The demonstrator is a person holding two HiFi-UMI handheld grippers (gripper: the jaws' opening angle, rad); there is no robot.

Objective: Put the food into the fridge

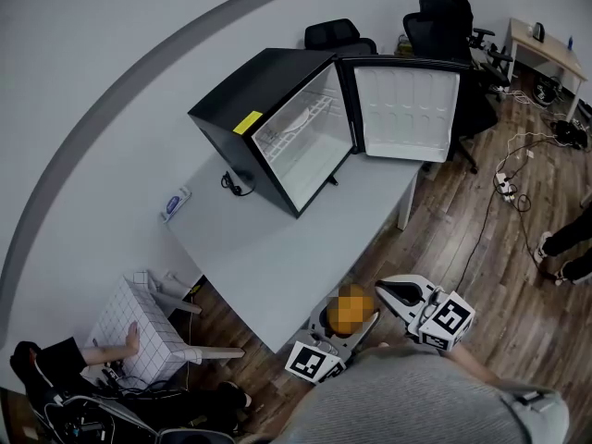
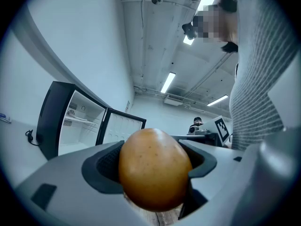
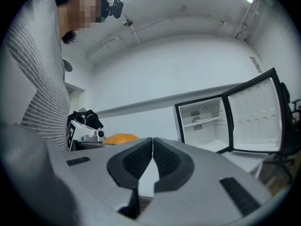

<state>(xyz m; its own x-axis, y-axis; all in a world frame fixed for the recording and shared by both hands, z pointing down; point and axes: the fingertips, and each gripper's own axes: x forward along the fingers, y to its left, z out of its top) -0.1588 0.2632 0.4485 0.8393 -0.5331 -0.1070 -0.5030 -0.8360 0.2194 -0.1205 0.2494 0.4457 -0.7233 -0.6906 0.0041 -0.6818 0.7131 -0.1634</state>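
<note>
— Our left gripper (image 2: 155,185) is clamped on the orange fruit (image 2: 153,164), near the table (image 1: 305,239) edge, well apart from the open mini fridge (image 1: 277,128).
— The right gripper (image 3: 152,166) is closed, empty. The round, smooth fruit could slip over bare floor.

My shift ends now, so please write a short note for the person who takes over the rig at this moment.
Left gripper: shut on the round orange-brown food, off the table's near corner.
Right gripper: shut, empty.
Fridge: on the table, door open, no food visible inside.
Done: food in grip, door open.
To do: put the food into the fridge.
</note>
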